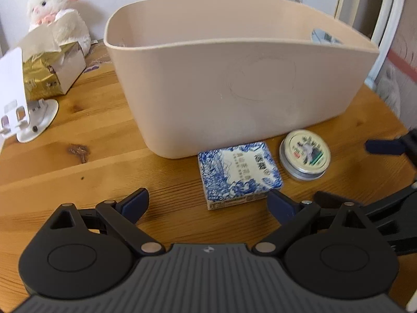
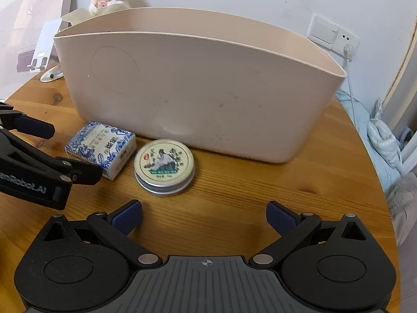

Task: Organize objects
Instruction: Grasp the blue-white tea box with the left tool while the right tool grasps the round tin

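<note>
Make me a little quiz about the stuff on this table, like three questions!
1. True or false: the blue-and-white box lies inside the beige bin.
2. Which shape is the tin? A) round B) square C) triangle
3. Fill in: the left gripper and the right gripper are both ____, holding nothing.

Key:
1. False: it lies on the wooden table, in front of the bin.
2. A
3. open

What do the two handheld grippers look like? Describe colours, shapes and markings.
Both the left gripper and the right gripper are black, with ribbed grey bodies, round pivot housings, silver pins and navy-blue pads on the fingers. White lettering marks the left gripper's side in the right wrist view.
</note>
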